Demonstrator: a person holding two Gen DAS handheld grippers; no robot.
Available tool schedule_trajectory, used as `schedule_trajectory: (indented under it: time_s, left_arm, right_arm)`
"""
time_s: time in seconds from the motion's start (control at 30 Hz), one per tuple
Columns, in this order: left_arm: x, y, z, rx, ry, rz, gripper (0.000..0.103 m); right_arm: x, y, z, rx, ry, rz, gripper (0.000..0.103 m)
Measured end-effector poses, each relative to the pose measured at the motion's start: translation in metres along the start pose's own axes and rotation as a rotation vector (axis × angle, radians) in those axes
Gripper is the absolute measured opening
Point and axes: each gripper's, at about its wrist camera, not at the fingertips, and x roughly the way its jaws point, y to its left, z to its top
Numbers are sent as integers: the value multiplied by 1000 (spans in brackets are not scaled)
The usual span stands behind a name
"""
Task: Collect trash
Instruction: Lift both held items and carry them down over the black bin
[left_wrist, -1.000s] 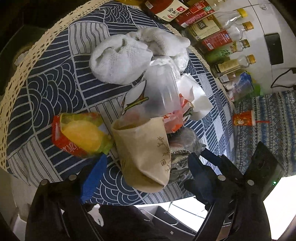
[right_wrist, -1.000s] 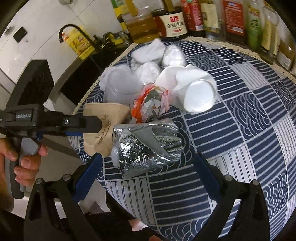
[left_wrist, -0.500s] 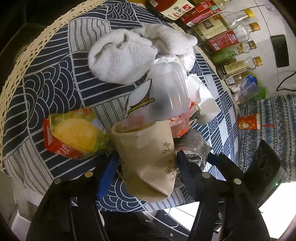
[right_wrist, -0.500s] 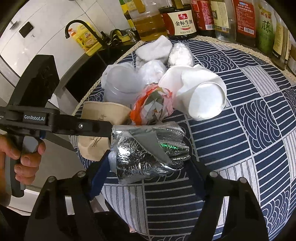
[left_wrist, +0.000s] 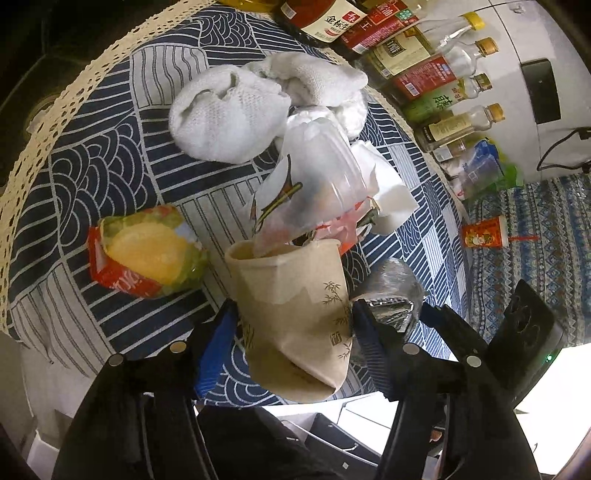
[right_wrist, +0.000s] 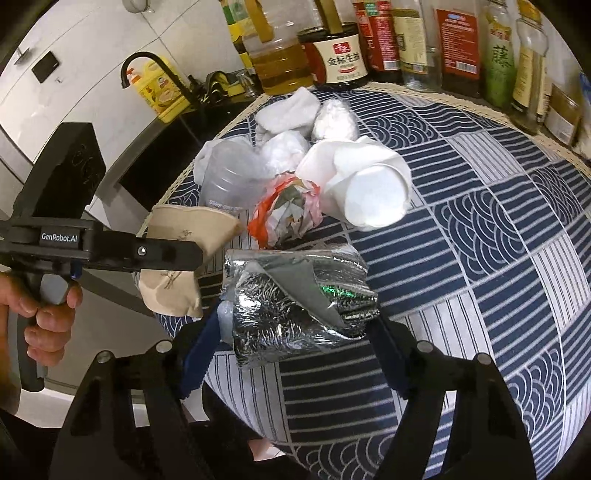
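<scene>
A brown paper cup (left_wrist: 295, 314) lies on its side at the table's near edge; my left gripper (left_wrist: 291, 332) has its jaws against both sides of it, shut on it. It also shows in the right wrist view (right_wrist: 177, 258). A crumpled silver foil bag (right_wrist: 295, 306) lies beside it; my right gripper (right_wrist: 295, 332) is shut on the bag. The bag's end shows in the left wrist view (left_wrist: 391, 291). A clear plastic cup (left_wrist: 314, 177), a red-and-white wrapper (right_wrist: 288, 214), a white paper cup (right_wrist: 369, 192) and a yellow-orange snack packet (left_wrist: 144, 254) lie on the cloth.
White rags (left_wrist: 236, 110) lie further back on the blue patterned tablecloth (right_wrist: 498, 240). Sauce and oil bottles (right_wrist: 343, 55) line the far edge. A black faucet (right_wrist: 147, 70) and a sink are beyond the table's left side.
Both grippers moved forward and closed: the left onto the brown paper cup, the right onto the foil bag.
</scene>
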Motion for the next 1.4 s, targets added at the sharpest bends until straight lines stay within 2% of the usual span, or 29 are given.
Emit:
schedule_trajectory:
  time_s: [0.43,0.9,1.13,1.4]
  left_arm:
    - [-22,11,-21,44,-3,-48,62]
    - [-64,36,-60,106,-12,-103,62]
    - [-79,58,-80,118,-9,-101,62]
    - [-82,90,-108,141,22,-58,62]
  right_arm:
    - [-26,30,-18,43,-41,-73,75]
    - [-39,87,-50,56,-81,-127,75]
    - [-36,116,-71,70,-87,-138,75]
    - [-13,140,-107,138,-54,-142,75]
